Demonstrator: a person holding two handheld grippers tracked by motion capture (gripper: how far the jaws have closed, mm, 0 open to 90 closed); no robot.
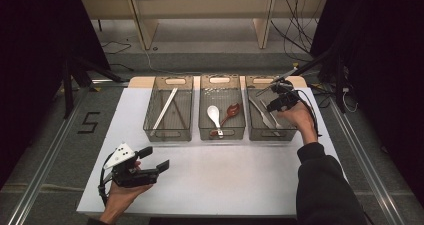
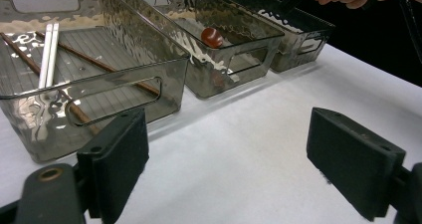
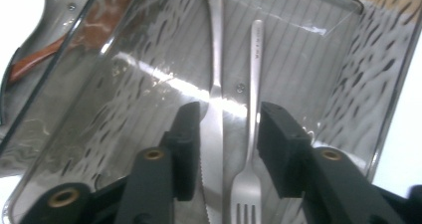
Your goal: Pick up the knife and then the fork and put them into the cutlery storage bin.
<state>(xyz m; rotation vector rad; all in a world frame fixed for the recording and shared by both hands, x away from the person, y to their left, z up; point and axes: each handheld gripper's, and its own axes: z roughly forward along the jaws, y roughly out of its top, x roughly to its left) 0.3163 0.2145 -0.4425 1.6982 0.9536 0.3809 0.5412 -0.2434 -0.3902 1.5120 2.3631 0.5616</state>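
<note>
The left gripper point(image 1: 156, 160) is held low with its jaws spread wide, while the right gripper point(image 1: 278, 96) is carried farther forward, tilted downward, jaws parted with nothing clamped.

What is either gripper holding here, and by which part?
Nothing. The right gripper is open over the fork and knife in the bin; the left gripper is open, empty.

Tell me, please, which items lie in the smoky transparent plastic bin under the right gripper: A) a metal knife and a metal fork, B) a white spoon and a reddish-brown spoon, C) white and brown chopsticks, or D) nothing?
A: the right gripper view shows the silver metal knife and silver metal fork side by side on the smoky transparent bin's ribbed floor, beneath the right gripper, whose jaws stand apart.
</note>
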